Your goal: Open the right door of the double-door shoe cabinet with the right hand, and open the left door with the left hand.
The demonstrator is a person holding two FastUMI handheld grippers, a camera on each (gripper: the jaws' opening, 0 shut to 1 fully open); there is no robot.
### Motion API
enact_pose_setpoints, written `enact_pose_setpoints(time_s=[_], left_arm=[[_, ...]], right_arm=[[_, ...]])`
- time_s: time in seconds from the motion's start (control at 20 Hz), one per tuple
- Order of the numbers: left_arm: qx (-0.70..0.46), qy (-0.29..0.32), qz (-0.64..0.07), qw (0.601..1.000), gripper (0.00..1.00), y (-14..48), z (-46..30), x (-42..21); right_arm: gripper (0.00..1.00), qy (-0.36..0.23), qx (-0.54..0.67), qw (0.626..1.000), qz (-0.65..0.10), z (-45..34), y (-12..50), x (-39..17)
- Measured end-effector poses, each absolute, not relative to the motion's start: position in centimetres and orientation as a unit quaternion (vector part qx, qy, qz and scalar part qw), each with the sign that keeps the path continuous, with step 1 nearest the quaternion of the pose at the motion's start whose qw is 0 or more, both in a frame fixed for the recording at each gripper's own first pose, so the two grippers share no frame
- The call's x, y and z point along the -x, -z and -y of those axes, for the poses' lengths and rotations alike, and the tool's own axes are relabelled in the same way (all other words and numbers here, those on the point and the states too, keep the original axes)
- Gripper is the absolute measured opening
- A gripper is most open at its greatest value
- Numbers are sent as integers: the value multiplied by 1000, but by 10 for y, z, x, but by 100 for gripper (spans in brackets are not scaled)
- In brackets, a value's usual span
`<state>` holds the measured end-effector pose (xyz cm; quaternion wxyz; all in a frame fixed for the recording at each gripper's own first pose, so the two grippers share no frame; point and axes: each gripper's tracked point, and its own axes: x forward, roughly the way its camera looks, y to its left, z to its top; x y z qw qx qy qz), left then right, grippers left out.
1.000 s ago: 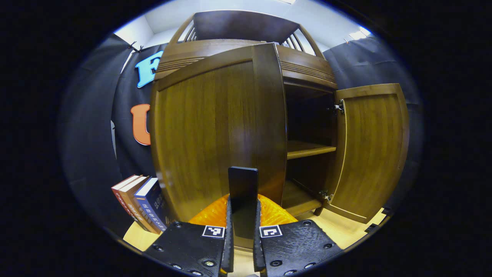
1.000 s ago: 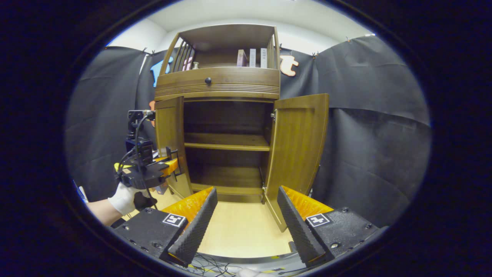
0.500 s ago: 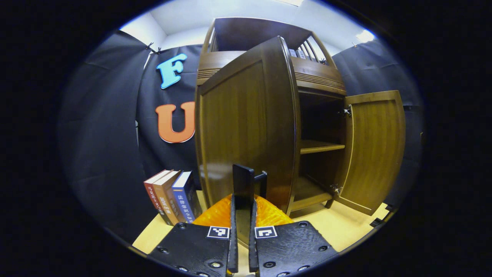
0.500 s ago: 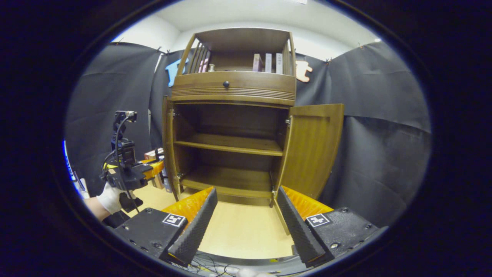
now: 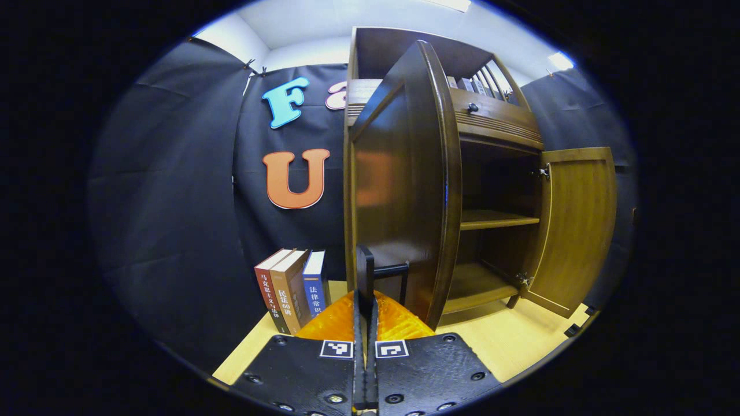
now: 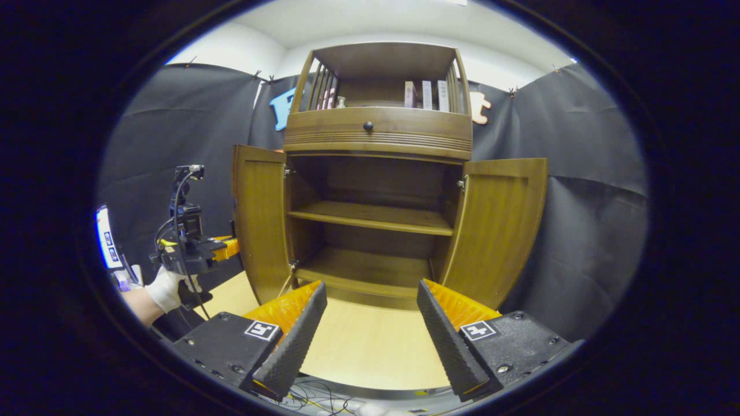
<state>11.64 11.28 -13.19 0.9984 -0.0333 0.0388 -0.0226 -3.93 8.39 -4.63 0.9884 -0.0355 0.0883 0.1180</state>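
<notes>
Brown wood throughout: the shoe cabinet [image 5: 497,124] stands on a pale wooden floor [image 5: 520,341] against the black cloth wall. Left gripper view: the left door [image 5: 404,190] is swung far out, seen nearly edge-on, just beyond the left hand-held gripper [image 5: 365,283]. Its jaws are pressed together on the door's dark handle [image 5: 388,270], so it is clenched on the handle. Three books [image 5: 292,286] stand on the floor left of the cabinet. Farther right, the right door [image 5: 578,225] stands wide, with the middle shelf [image 5: 494,218] and the bottom board exposed between the doors. Right gripper view: both doors hang open, the left door [image 6: 257,225] at left and the right door [image 6: 497,231] at right, with the shelf [image 6: 370,215] bare between them. A drawer with a dark knob [image 6: 367,125] sits above, and an open top rack holds a few books [image 6: 425,95]. The right hand-held gripper [image 6: 370,326] is released, jaws wide apart, holding nothing and well back from the cabinet. At far left, a gloved hand [image 6: 166,289] carries the left hand-held gripper [image 6: 222,247] at the outer face of the left door; the grip itself is hidden behind the door from here. Judgement: right-door step looks done; left-door step is at its end. Next move would call for loosening the left jaws off the handle and backing straight away without nudging the door.
</notes>
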Motion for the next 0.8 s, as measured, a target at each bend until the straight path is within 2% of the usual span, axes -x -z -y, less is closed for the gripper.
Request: enact_pose_setpoints(time_s=[0.4, 0.8], left_arm=[[24, 75, -33, 996, 0, 135, -151, -117], [52, 134, -60, 988, 0, 147, -184, -129]], right_arm=[[99, -127, 33, 986, -99, -89, 56, 43], [99, -125, 25, 986, -106, -89, 57, 36]])
